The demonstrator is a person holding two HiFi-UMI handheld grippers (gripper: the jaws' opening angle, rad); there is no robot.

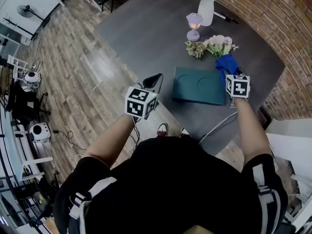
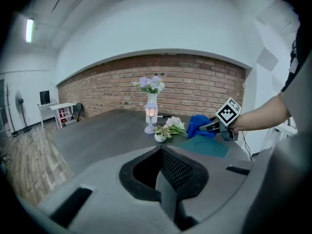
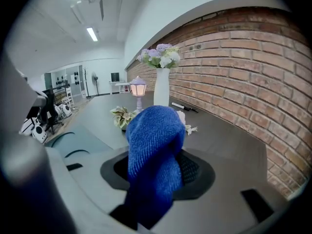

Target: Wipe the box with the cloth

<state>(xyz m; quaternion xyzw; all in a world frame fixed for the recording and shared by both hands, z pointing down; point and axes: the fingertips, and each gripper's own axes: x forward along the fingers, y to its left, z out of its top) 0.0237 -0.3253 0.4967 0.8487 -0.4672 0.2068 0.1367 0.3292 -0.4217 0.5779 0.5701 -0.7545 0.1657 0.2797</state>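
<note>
Now our right tongs [image 1: 229,75] pinched the bunched blue cloth [image 3: 153,145]. The green box [image 1: 197,86] lay just left of them. Our left tongs [image 1: 153,81], closed and empty, waited beyond it. Wiping well probably meant pressing the cloth flat and overlapping our strokes.

Head view sits high above the person, staring steeply down onto the dark table [image 1: 146,33]. Left gripper view rides low by the table's near edge and faces across it to the brick wall [image 2: 195,82]. Right gripper view hangs over the tabletop, close up on the cloth [image 3: 153,150], and faces along that wall. All three catch the vase [image 1: 205,11] and the box [image 1: 199,86].
</note>
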